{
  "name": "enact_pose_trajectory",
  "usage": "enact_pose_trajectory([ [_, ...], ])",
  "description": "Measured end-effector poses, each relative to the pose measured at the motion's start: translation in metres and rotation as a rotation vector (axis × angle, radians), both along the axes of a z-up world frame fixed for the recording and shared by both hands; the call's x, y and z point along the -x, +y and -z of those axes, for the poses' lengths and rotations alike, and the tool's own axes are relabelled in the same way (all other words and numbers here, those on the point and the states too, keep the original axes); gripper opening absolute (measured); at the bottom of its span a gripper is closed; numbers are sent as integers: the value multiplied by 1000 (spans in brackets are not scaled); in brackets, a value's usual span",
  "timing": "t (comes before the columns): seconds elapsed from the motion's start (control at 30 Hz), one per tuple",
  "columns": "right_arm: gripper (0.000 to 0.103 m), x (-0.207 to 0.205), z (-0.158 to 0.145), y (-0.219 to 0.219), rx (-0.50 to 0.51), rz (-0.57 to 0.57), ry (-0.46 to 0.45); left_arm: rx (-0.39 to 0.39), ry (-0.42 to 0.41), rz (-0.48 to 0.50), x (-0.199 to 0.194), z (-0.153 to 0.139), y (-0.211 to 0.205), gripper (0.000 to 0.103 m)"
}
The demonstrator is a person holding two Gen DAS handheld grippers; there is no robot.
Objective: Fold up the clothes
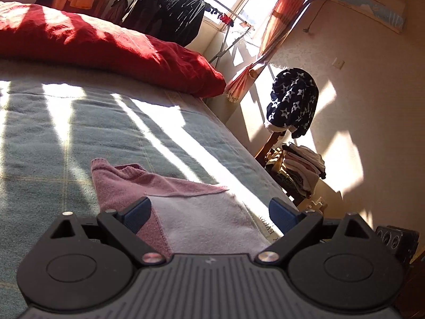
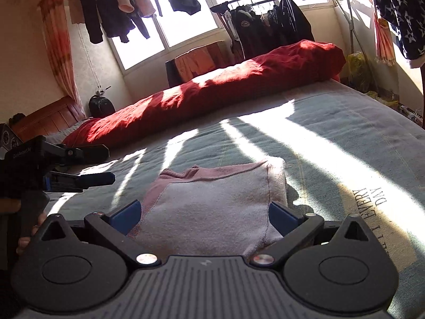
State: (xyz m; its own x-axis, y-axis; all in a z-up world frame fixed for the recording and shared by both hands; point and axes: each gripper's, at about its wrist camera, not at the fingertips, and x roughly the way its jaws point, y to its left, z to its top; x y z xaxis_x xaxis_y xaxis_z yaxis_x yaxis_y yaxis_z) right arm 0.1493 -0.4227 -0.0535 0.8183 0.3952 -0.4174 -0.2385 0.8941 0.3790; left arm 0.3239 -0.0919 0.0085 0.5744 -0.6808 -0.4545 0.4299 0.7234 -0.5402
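Observation:
A folded pink garment (image 1: 186, 207) lies flat on the grey-green bedspread (image 1: 53, 138), its darker pink side folded over a paler panel. My left gripper (image 1: 209, 212) hovers open just above its near edge, blue fingertips apart, nothing held. In the right wrist view the same pink garment (image 2: 212, 199) lies straight ahead. My right gripper (image 2: 204, 212) stands open over its near edge with empty fingers. The left gripper (image 2: 79, 164) shows at the left of that view, held by a hand, its fingers spread.
A long red pillow (image 2: 212, 90) lies across the far side of the bed. A chair (image 1: 276, 138) draped with a star-patterned garment (image 1: 292, 101) and stacked folded clothes (image 1: 302, 170) stands beside the bed. A clothes rack (image 2: 271, 26) with dark jackets stands by the window.

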Motion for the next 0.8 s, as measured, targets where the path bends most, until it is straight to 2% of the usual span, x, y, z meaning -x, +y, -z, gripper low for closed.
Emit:
enact_pose_trajectory([
  [0.07, 103, -10, -6, -2, 10, -52, -16, 27, 38, -57, -25, -3, -6, 95],
  [0.17, 94, -43, -19, -1, 68, -144, -14, 116, 59, -43, -29, 9, -5, 95],
  [0.2, 92, -56, -25, 0, 92, -178, -11, 121, 69, -43, -27, 14, -4, 95],
  [0.3, 73, -106, -36, 7, 159, -274, 33, 101, 97, -58, -18, 33, 3, 95],
  [0.33, 63, -124, -37, 11, 188, -299, 57, 95, 99, -70, -16, 37, 8, 95],
  [0.37, 59, -141, -37, 18, 223, -323, 78, 93, 99, -82, -14, 41, 13, 95],
  [0.47, 52, -188, -26, 43, 328, -402, 136, 93, 103, -111, -11, 52, 28, 95],
  [0.6, 52, -229, 7, 73, 418, -495, 219, 106, 117, -124, -11, 65, 42, 95],
  [0.67, 52, -238, 25, 83, 474, -527, 249, 93, 119, -132, -13, 69, 47, 95],
  [0.73, 51, -238, 34, 85, 473, -547, 261, 76, 121, -143, -14, 73, 51, 95],
  [0.8, 46, -235, 38, 85, 466, -552, 253, 73, 132, -152, -16, 78, 54, 95],
])
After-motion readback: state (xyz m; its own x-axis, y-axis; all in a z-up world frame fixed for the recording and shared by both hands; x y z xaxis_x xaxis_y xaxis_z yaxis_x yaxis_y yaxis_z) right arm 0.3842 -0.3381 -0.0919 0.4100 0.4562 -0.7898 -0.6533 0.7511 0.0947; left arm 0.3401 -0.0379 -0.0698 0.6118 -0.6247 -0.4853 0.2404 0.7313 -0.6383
